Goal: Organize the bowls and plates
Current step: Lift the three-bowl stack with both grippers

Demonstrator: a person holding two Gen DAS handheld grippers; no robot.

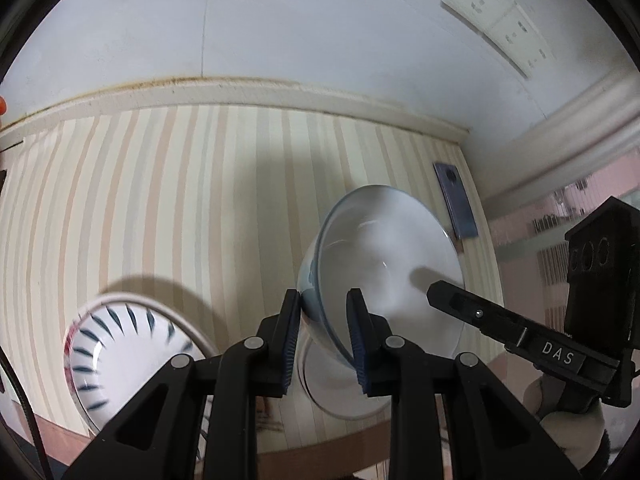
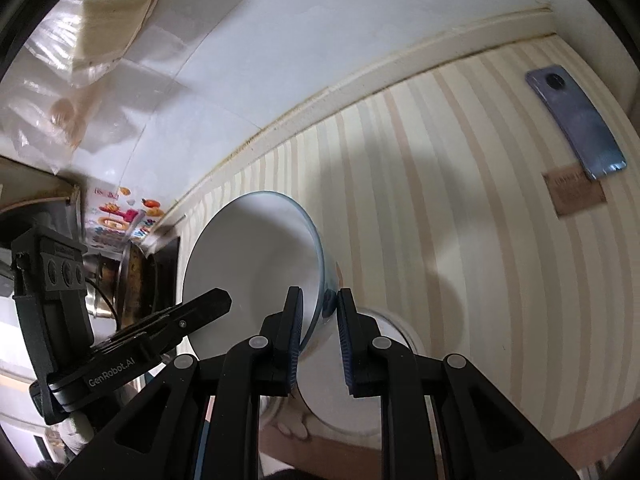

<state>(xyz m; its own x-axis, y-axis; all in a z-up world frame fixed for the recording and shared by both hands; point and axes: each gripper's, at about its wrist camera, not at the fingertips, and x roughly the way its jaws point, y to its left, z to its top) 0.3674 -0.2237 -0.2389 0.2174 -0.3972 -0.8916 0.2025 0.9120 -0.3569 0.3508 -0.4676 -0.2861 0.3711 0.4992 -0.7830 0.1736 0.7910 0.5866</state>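
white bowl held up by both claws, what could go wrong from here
1. The white bowl is tilted and pinched only at its thin rim by the left claw and right claw; it could slip or twist.
2. If dropped, it may hit the striped bowl or the phone on the table.

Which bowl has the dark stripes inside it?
The striped bowl sitting on the table, left of the tools. The lifted bowl is plain white inside with a blue rim.

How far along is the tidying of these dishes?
Nothing looks stacked or put away yet. In hand: both the left gripper and right gripper pinch the rim of the white bowl, tilted above a plate. Left: the striped bowl on the table.
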